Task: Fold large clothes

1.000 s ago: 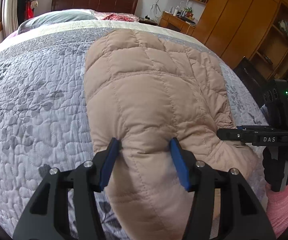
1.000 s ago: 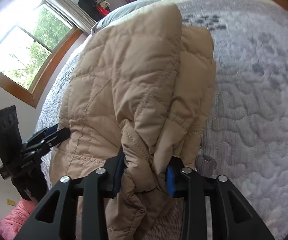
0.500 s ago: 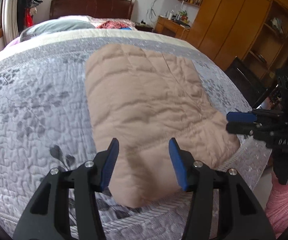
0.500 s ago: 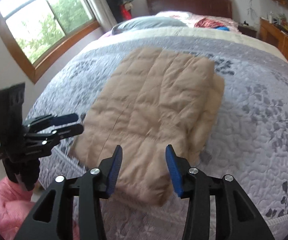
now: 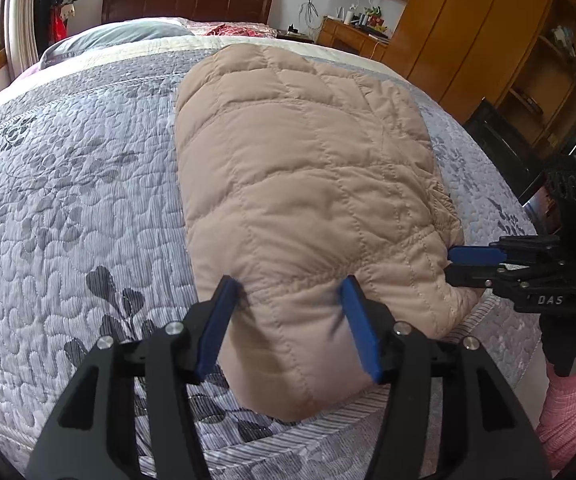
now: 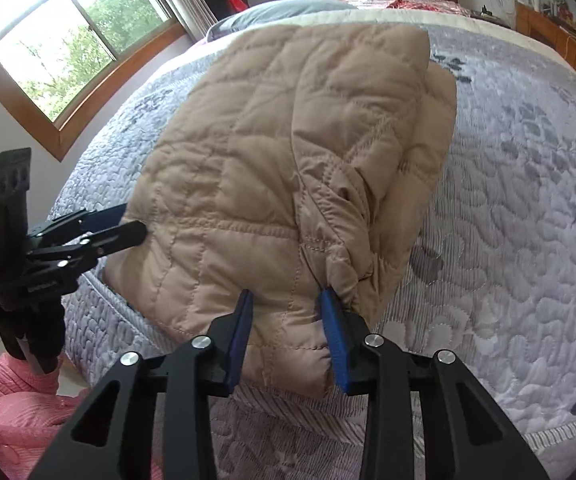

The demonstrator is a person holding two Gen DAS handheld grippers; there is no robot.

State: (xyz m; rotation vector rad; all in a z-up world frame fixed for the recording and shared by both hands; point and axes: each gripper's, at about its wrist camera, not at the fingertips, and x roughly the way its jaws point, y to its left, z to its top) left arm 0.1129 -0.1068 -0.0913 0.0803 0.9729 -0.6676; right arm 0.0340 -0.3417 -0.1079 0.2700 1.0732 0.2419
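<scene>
A tan quilted jacket (image 5: 308,168) lies folded lengthwise on the grey flowered bedspread (image 5: 67,200), its near end at the bed's front edge. My left gripper (image 5: 288,292) straddles the near left corner. Its jaws are opening, and puffy fabric fills the gap and creases against both blue pads. My right gripper (image 6: 285,308) is at the near right corner of the jacket (image 6: 279,152). Its jaws are closing, with the bunched hem pinched between them. Each gripper shows in the other's view: the right gripper (image 5: 460,264) at the right side, the left gripper (image 6: 133,222) at the left.
The bedspread (image 6: 508,200) stretches wide on both sides of the jacket. A grey pillow (image 5: 119,36) and dark headboard (image 5: 187,0) stand at the far end. Wooden wardrobes (image 5: 488,40) line the right wall, and a window (image 6: 67,48) the left. A pink knitted sleeve (image 6: 3,400) shows below the bed edge.
A second ago both grippers held the raised jacket end. Half a second ago they were off it and drawn back, the jacket lying flat. Now both are back on its near corners.
</scene>
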